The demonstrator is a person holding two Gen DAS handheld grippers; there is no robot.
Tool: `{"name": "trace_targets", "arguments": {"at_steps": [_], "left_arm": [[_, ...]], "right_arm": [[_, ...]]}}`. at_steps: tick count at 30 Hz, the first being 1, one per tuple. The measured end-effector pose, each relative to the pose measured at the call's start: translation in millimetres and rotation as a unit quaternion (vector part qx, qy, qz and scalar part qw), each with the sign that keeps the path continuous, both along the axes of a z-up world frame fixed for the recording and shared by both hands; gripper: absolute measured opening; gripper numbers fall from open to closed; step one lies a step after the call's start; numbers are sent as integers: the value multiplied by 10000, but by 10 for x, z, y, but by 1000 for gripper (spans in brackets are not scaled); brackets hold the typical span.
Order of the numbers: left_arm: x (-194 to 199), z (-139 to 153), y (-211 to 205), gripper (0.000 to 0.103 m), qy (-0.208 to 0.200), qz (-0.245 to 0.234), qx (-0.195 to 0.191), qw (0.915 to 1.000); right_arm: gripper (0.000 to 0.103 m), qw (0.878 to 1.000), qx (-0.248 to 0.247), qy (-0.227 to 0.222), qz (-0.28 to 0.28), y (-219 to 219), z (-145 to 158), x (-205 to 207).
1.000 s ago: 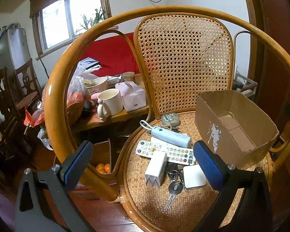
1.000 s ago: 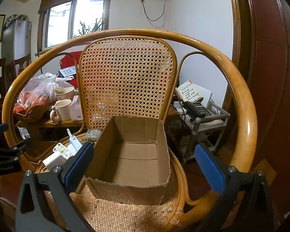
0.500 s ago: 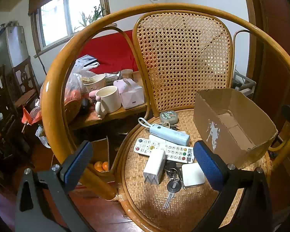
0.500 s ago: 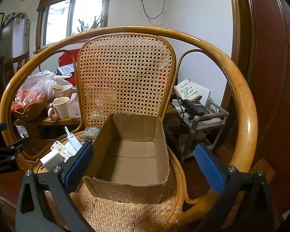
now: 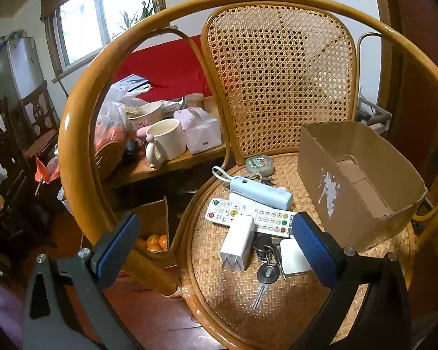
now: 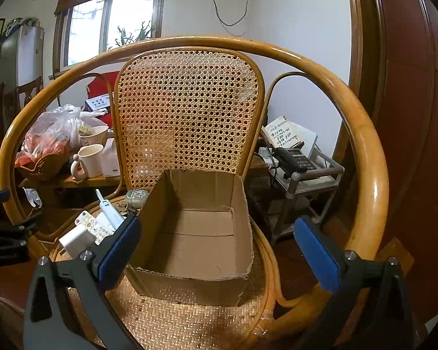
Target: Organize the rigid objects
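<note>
my left gripper [image 5: 216,250] spread, empty | white charger [image 5: 239,242] between fingers, mid-seat | my right gripper [image 6: 216,250] spread, empty | cardboard box [image 6: 195,233] between fingers, seat's right edge

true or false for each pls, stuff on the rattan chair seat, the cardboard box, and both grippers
1. The cardboard box is empty. True.
2. The left gripper is shut on the white charger. False: it is open and holds nothing; the charger lies on the chair seat.
3. The light blue power bank lies partly on top of the white remote. True.
4. The key is inside the box. False: it lies on the seat, beside the charger.
5. The right gripper is open. True.
</note>
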State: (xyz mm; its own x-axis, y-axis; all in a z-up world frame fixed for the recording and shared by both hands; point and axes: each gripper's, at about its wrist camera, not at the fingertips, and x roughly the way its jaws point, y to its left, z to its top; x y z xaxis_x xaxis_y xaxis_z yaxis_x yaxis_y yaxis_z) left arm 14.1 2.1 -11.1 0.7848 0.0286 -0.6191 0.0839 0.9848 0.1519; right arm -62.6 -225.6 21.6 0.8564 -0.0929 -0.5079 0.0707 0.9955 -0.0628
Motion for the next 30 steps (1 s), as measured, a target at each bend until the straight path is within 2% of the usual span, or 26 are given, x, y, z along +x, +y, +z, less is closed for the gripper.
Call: {"name": "trace_targets", "arguments": {"at_steps": [6, 9, 12, 16, 22, 25, 30], "left_arm": [[105, -32, 22, 103, 247, -107, -281, 9992], [158, -35, 13, 103, 243, -75, -207, 9995], [216, -57, 0, 103, 241, -66, -97, 9996], [298, -87, 22, 103, 324, -82, -144, 9993], [467, -226, 83, 103, 683, 164, -82, 9975], [511, -329, 75, 103, 941, 107, -136, 9954], [545, -445, -20, 103, 1045, 34, 290, 9941]], "right_arm": [[103, 9995, 305, -91, 12, -80, 98, 50], [103, 9991, 405, -17, 106, -77, 97, 123], [103, 9994, 280, 160, 136, -33, 35, 247], [102, 9986, 226, 479, -14, -26, -84, 427], [101, 9961, 257, 802, -246, -108, -240, 641], [101, 9943, 271, 969, -362, -173, -329, 724], [100, 9911, 226, 1218, -495, -231, -471, 823]]}}
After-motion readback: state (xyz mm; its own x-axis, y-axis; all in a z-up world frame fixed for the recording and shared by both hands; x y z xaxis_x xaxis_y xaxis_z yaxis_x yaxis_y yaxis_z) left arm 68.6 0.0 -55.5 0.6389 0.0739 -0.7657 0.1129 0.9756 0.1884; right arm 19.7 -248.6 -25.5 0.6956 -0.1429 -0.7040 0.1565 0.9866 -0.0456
